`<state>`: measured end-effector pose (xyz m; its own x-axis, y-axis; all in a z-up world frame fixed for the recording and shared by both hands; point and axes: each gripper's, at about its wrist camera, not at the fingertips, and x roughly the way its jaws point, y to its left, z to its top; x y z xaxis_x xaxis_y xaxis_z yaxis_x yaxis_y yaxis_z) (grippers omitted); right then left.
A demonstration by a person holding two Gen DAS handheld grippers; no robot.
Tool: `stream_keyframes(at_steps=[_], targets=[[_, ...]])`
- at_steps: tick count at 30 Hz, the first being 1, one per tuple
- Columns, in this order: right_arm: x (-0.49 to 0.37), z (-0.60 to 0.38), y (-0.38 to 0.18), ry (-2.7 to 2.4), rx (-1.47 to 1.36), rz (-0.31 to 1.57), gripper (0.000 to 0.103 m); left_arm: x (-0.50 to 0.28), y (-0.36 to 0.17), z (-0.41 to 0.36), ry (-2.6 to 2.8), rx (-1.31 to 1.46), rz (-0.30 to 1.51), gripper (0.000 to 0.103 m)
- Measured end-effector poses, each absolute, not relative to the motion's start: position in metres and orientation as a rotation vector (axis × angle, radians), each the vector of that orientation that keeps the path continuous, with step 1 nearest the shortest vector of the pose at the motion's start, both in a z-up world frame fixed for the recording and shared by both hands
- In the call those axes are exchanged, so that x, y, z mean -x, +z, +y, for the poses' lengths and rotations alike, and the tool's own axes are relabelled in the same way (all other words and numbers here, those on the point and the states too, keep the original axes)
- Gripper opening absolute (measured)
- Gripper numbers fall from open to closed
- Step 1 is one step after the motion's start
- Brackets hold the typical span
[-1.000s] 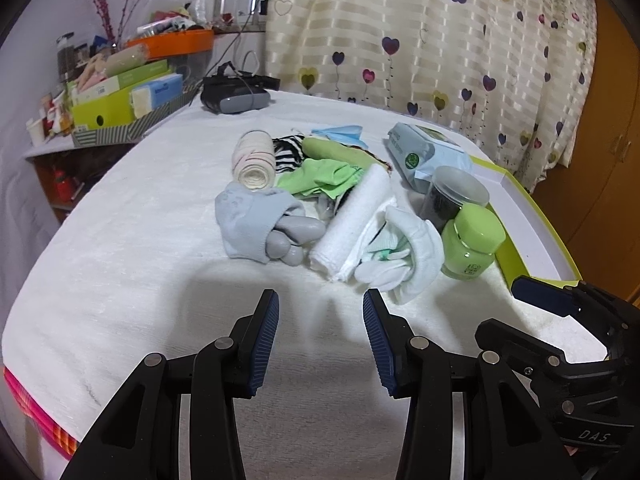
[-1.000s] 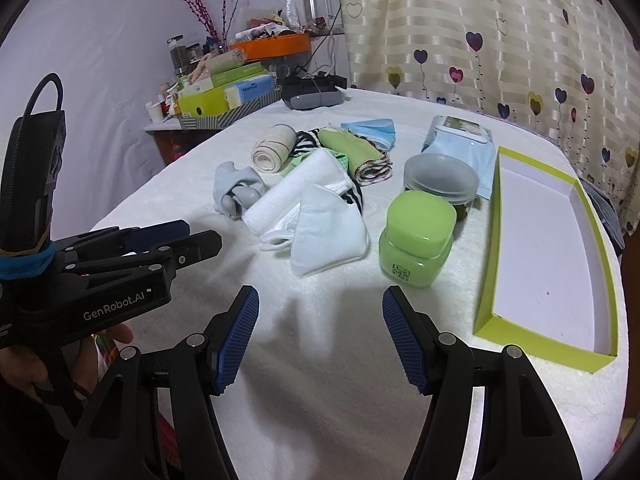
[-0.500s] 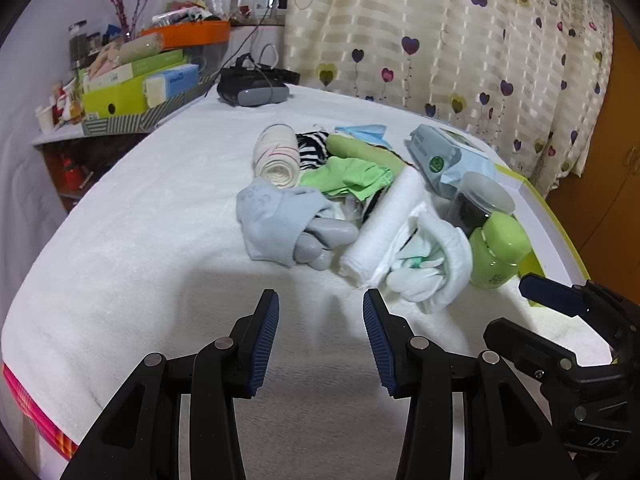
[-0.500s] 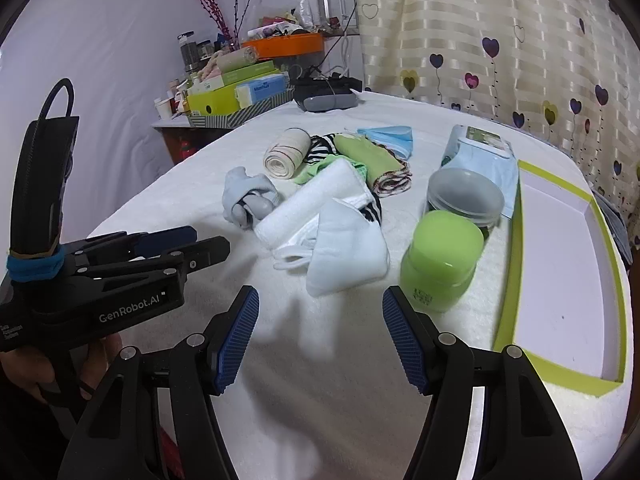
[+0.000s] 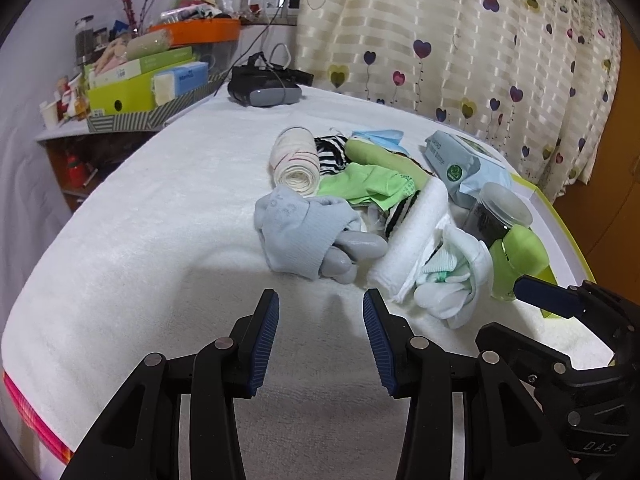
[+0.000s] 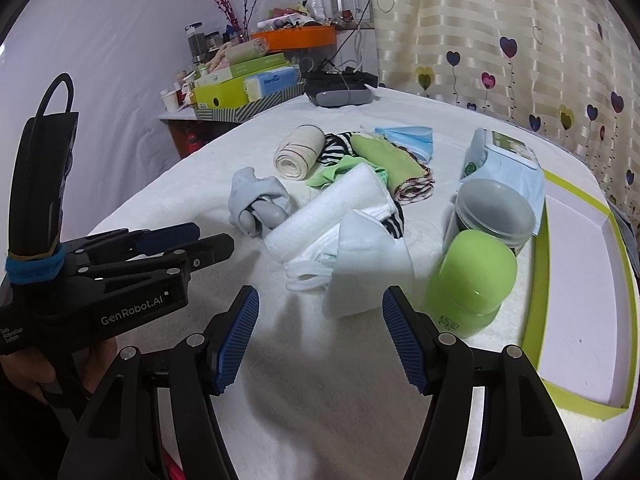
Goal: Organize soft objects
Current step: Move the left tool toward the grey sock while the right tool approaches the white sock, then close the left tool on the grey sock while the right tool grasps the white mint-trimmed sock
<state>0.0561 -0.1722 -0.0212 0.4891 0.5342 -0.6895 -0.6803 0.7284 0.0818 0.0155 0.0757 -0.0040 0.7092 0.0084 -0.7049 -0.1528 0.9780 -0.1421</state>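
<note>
A: Fingers first: the left gripper [image 5: 320,336] hangs with its fingers spread and nothing between them, low over the bare white cover of the bed [image 5: 140,240], just short of the grey sock bundle [image 5: 304,236]. The right gripper [image 6: 320,340] is spread and empty too, its fingers framing the near edge of the white face mask [image 6: 368,272].

B: So the step, I'd judge, is closing in for a first pick?

A: Likely. Take the nearest soft thing alone: come down over the mask's free near edge, pinch cloth only, and keep clear of the green bottle [image 6: 472,276] just to its right, which looks easy to tip.

B: And the rolled white towel [image 6: 328,208] beyond?

A: It lies flat in the middle of the pile, touching the mask; its long axis runs from near left to far right. Grip across the roll, not along it. The green-rimmed tray [image 6: 540,280] waits at the right.
</note>
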Motion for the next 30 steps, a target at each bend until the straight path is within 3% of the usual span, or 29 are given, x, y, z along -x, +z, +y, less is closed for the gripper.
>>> stream_keyframes(at_steps=[26,30], targets=[[-0.077,-0.143,-0.028,0.672,0.303,0.772,0.065,-0.032,-0.005,0.11,0.038,0.291,0.757,0.043],[-0.08,-0.14,-0.029,0.632,0.334,0.763,0.065,-0.04,-0.007,0.113,0.013,0.323,0.759,0.049]])
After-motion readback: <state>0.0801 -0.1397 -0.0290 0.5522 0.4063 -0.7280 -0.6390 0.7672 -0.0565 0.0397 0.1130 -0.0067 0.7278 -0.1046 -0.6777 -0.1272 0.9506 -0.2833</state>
